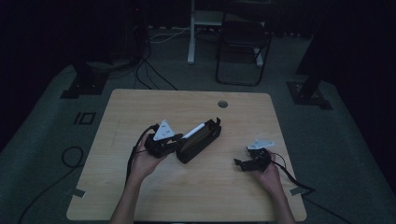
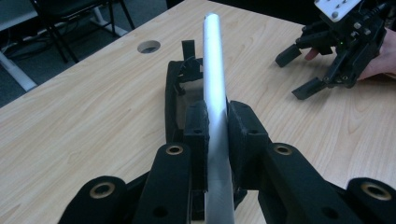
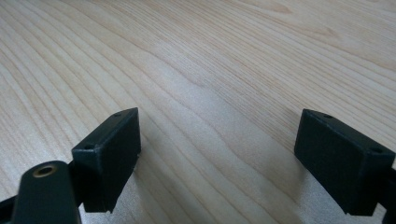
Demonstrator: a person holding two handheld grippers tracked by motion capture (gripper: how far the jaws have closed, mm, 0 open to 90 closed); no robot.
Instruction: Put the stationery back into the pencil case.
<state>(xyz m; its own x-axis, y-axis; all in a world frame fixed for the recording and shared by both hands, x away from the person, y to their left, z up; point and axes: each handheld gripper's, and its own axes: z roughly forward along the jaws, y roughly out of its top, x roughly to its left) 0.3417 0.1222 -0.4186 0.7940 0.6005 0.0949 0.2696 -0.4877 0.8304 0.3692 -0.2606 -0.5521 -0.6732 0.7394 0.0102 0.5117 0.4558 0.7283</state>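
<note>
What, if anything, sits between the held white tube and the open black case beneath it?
Nothing visible. The left tool grips the white tube directly over the open black case; the right tool stays apart on the table.

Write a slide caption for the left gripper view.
Left gripper clamps a silver tube above an open black case on the wooden table.

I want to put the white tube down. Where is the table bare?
Bare: the near strip along the table edge between both forearms, and the far left corner. Crowded: the middle, where the left tongs hold the tube over the black case.
</note>
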